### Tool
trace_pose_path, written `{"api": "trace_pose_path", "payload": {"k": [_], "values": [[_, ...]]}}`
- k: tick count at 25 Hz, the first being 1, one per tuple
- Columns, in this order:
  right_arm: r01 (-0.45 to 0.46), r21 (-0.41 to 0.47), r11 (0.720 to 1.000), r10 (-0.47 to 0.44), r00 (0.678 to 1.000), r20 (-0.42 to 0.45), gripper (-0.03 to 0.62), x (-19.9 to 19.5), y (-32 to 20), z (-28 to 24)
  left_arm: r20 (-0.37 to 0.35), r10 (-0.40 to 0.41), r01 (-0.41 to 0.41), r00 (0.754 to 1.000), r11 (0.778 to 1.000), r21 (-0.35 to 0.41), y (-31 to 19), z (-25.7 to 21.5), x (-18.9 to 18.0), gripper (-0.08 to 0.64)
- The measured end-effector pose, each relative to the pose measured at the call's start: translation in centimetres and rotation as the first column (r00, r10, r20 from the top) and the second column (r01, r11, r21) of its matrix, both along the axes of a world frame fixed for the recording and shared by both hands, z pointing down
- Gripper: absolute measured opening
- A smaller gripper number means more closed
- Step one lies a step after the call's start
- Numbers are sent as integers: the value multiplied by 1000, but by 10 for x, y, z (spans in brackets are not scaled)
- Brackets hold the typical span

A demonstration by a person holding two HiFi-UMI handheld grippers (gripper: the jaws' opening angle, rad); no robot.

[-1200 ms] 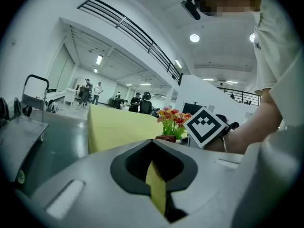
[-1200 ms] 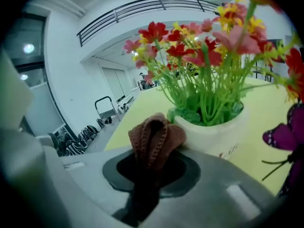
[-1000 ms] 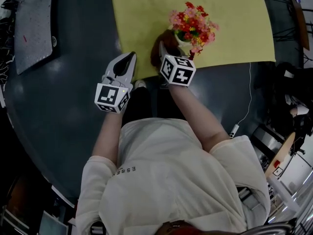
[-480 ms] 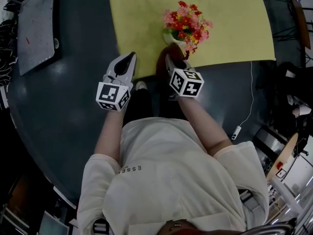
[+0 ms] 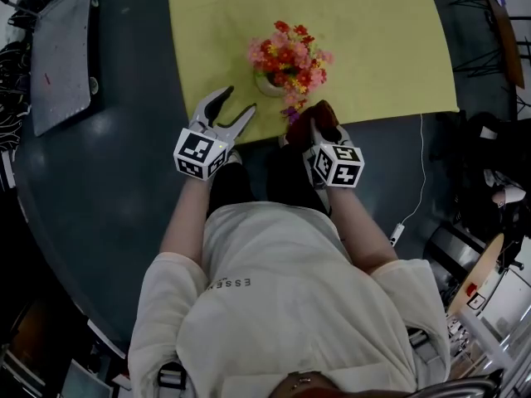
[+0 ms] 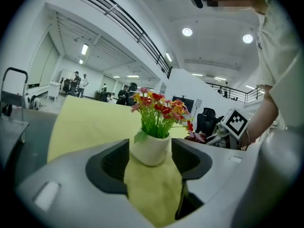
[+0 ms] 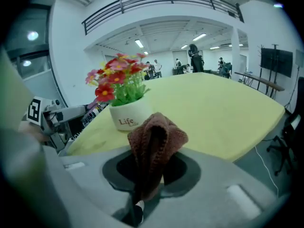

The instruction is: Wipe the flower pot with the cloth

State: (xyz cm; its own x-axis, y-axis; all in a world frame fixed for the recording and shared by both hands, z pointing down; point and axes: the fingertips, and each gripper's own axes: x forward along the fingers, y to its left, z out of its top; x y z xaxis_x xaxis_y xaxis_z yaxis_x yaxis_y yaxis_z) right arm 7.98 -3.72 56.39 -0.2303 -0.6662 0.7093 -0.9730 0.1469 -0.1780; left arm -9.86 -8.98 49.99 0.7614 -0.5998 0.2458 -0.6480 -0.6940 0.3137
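A white flower pot (image 5: pixel 267 84) with red and pink flowers (image 5: pixel 288 55) stands near the front edge of a yellow mat (image 5: pixel 373 40). My left gripper (image 5: pixel 238 102) sits just left of the pot. Its jaws have just been opening and hold nothing. In the left gripper view the pot (image 6: pixel 149 149) stands a little ahead of the open jaws, untouched. My right gripper (image 5: pixel 322 133) is shut on a bunched brown cloth (image 5: pixel 318 120), to the right of the pot and apart from it. In the right gripper view the cloth (image 7: pixel 154 139) sticks up from the jaws, with the pot (image 7: pixel 128 118) beyond it.
The mat lies on a dark round table (image 5: pixel 99 189). A grey flat board (image 5: pixel 58 52) rests at the table's far left. A white cable (image 5: pixel 421 160) with a plug runs down the right side. Chairs and gear crowd the floor at right.
The left gripper has moved in beside the pot and its jaws have opened. The right gripper has drawn the cloth back from the pot toward the mat's front edge.
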Motion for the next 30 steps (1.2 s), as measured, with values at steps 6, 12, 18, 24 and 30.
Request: {"api": "trace_pose_path", "payload": {"k": [6,12,18,24,30], "values": [[-2,7,1000,2,1000,-26,58,65,-23,-13,22,96,-97,995,992,76,-27,5,47,495],[20,25,1000,-19,999,-34,58,107,-73,-20,132,193,-200,972,979,36,-48,25,79,546],[42,15,999,-43,999,19,58,115,-111,-15,181,291,-306,939,950,58,-58,44,101,546],[109,14,994,-110,993,46,58,107,-127,-10,158,324,-335,933,941,52,-60,47,110,558],[191,24,981,-192,980,47,58,101,-142,-11,297,345,-369,890,929,29,-58,62,117,572]]}}
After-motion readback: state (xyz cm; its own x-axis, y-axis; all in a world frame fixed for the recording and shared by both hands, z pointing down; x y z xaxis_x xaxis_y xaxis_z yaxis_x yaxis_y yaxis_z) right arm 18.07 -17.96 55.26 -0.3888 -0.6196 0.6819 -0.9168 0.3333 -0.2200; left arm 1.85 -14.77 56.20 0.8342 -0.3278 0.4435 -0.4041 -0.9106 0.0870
